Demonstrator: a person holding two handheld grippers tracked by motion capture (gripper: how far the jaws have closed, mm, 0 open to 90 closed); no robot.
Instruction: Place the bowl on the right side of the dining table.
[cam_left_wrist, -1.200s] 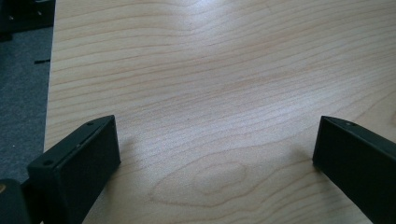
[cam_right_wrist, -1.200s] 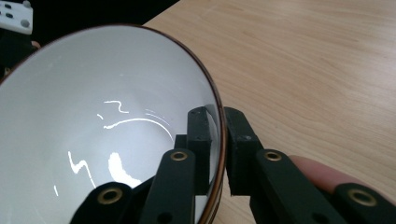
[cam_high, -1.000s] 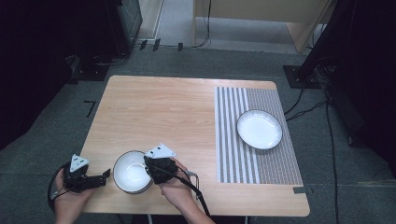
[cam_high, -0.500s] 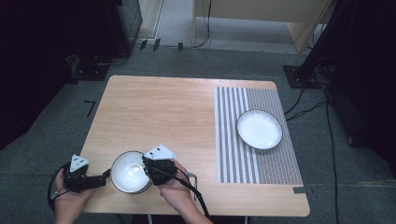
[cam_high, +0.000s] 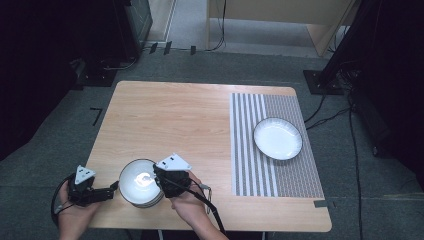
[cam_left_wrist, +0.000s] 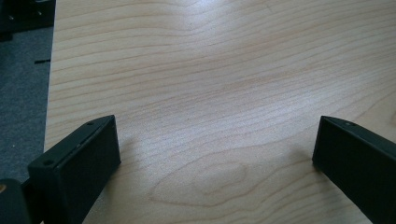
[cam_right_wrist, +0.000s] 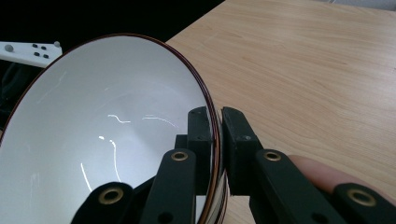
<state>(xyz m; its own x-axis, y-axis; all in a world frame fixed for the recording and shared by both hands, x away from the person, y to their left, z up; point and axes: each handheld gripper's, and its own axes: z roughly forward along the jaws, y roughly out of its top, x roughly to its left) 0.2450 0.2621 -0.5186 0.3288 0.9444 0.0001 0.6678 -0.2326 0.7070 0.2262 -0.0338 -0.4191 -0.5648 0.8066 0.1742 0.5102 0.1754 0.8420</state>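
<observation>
At table's near-left edge, left gripper (cam_high: 111, 190) lies low on the pale wood-grain table (cam_high: 175, 120), jaws wide apart with nothing between, tips pointing right at the glossy white round ceramic bowl with dark rim (cam_high: 141, 182) just beside it. Right gripper (cam_right_wrist: 217, 140) is clamped on the bowl's right rim, one jaw inside, one outside, bowl tilted. Far right, a matching white bowl (cam_high: 277, 138) sits on a grey striped woven mat (cam_high: 250, 165), well apart; likely destination.

I see little difference from a second ago: the white bowl (cam_high: 140, 182), pinched at its rim by my right gripper (cam_high: 161, 181), sits slightly further left and nearer the left gripper (cam_high: 112, 190) than before. The gap between the bowl and that gripper looks narrower now.
</observation>
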